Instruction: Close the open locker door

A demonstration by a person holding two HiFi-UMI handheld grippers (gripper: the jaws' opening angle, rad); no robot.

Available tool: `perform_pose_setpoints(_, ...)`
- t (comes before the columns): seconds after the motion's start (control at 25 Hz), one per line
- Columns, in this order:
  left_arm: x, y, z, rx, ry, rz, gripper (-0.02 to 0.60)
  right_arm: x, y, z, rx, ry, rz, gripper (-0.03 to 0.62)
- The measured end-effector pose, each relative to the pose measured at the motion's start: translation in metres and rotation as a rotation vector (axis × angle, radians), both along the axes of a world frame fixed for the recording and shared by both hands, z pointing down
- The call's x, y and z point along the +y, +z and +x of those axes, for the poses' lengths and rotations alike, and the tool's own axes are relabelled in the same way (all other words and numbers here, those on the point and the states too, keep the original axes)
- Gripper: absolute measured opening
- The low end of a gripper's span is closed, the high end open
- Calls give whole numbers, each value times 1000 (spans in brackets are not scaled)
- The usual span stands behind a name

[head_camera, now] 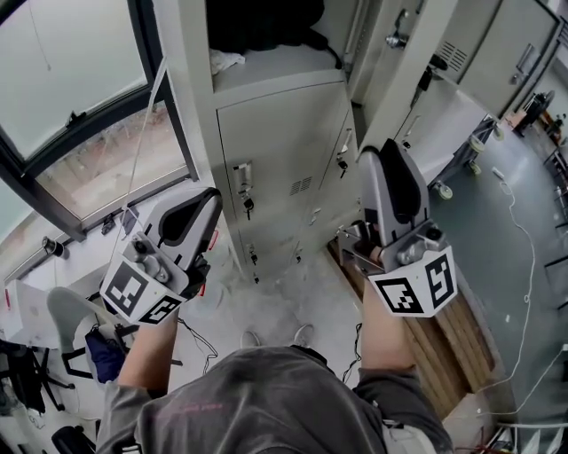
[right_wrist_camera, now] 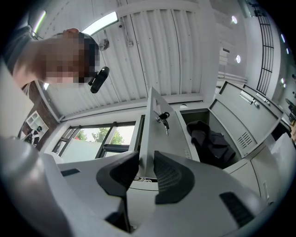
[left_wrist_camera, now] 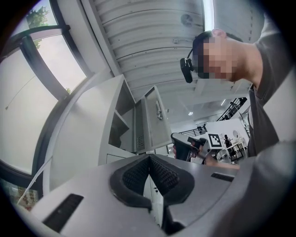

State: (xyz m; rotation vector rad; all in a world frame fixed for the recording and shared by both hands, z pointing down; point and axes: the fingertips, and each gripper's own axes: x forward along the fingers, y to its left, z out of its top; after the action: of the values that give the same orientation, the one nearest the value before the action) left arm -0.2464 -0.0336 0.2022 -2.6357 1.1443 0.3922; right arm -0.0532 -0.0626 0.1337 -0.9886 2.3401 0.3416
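Note:
The grey locker door (head_camera: 401,80) stands swung out from an upper compartment (head_camera: 266,62) that holds dark clothing (head_camera: 266,19). My right gripper (head_camera: 383,152) is at the door's lower edge. In the right gripper view the door (right_wrist_camera: 155,125), with keys (right_wrist_camera: 163,118) hanging in its lock, runs down between the pads (right_wrist_camera: 172,177), and my right gripper (right_wrist_camera: 144,169) is shut on its edge. My left gripper (head_camera: 209,202) hangs lower left, in front of the closed lockers and apart from the door. Its pads (left_wrist_camera: 164,175) meet with nothing held, so my left gripper (left_wrist_camera: 149,162) is shut.
Closed lower locker doors (head_camera: 266,168) carry keys (head_camera: 248,207). A large window (head_camera: 71,106) fills the left. A wooden pallet (head_camera: 448,341) lies by my right foot. A white cable (head_camera: 525,266) trails over the floor, and a wheeled cart (head_camera: 457,168) stands right.

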Motion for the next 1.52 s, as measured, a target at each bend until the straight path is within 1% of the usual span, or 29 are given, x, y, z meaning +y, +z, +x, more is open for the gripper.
perform_pose_setpoints(0.28, -5, 2, -32, 15, -18, -4, 15, -5, 1, -32, 11, -3, 7, 103)
perform_pose_setpoints(0.52, -11, 1, -42, 16, -32, 0, 15, -8, 0, -51, 34, -18, 30, 103)
perform_pose_setpoints(0.8, -18, 4, -57, 18, -74, -7, 15, -13, 0, -71, 49, -55, 52, 103)
perform_pose_setpoints(1.24, -25, 10, -73, 13, -138, -18, 15, -24, 1, -97, 56, -143, 62, 100)
perform_pose_setpoints(1.52, -26, 11, -85, 14, -182, -17, 15, -34, 2, -114, 52, -206, 50, 97)
